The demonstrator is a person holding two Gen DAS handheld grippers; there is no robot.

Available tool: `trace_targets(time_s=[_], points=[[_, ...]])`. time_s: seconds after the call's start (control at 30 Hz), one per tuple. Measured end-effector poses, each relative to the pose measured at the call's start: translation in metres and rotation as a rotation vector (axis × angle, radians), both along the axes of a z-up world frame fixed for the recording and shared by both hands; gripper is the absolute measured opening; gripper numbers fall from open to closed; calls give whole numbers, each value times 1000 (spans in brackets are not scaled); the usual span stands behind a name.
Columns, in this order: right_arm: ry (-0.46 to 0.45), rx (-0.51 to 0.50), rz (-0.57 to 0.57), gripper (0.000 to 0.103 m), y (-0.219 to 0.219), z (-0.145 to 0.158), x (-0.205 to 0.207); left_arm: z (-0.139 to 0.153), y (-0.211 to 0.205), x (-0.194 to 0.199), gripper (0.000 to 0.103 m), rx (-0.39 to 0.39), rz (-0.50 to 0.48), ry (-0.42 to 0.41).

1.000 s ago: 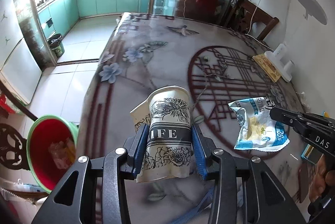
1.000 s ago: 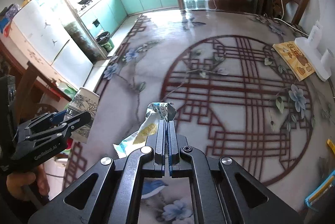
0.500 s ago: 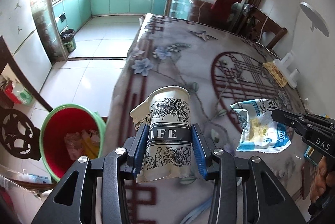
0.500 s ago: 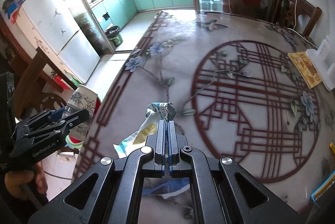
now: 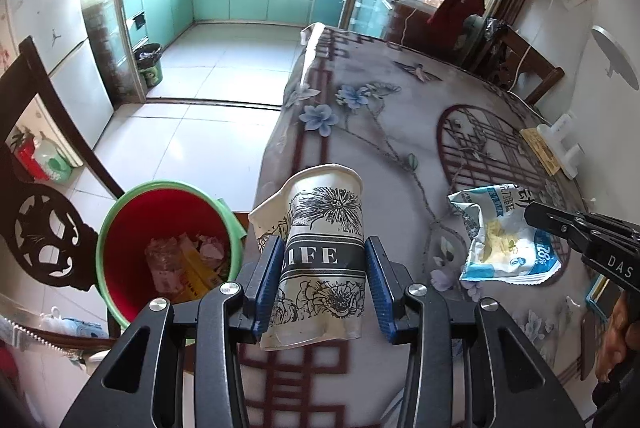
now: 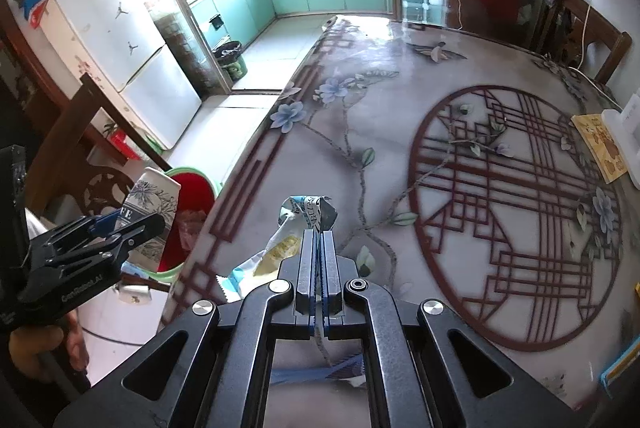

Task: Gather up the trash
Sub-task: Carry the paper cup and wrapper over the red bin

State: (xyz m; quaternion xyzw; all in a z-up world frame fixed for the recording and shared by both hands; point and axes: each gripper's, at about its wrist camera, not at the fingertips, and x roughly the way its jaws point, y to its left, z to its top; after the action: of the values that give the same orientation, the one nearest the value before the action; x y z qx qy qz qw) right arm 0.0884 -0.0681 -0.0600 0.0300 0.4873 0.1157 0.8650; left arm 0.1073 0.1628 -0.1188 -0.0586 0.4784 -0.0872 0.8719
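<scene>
Over the table's left edge, the left gripper (image 5: 325, 278) has its blue pads closed against both sides of a crushed paper cup (image 5: 320, 252) printed with flowers and the letters "LIFE"; the cup stands roughly upright between the fingers, its rim dented. Below and to the left of the cup, on the tiled floor beside the table (image 5: 384, 116), sits a red bin with a green rim (image 5: 120, 212), holding some discarded wrappers. The cup is above the table edge, near the bin but not over its opening. The right gripper (image 6: 318, 240) points forward over the patterned tablecloth, its fingers pressed almost together on a crumpled blue-and-white snack wrapper (image 6: 304, 212), which hangs clear of the table surface. From the left wrist view, the same wrapper (image 5: 500, 236) dangles from the right tool's tips. A bare hand (image 6: 44, 344) grips the left tool's handle.
</scene>
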Motion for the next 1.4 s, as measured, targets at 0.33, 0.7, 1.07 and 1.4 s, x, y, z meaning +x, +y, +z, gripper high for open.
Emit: trace_targets(time_s=[0.33, 0.7, 1.07, 1.4], points=[[-11, -4, 28, 2, 24, 2, 5, -5, 39, -4, 39, 8, 82, 4], [0, -12, 47, 2, 44, -1, 10, -14, 64, -5, 39, 2, 115, 17], [0, -14, 55, 2, 56, -2, 17, -24, 82, -3, 39, -3, 148, 31], [-11, -7, 65, 2, 68, 2, 24, -32, 102, 0, 39, 0, 198, 47]])
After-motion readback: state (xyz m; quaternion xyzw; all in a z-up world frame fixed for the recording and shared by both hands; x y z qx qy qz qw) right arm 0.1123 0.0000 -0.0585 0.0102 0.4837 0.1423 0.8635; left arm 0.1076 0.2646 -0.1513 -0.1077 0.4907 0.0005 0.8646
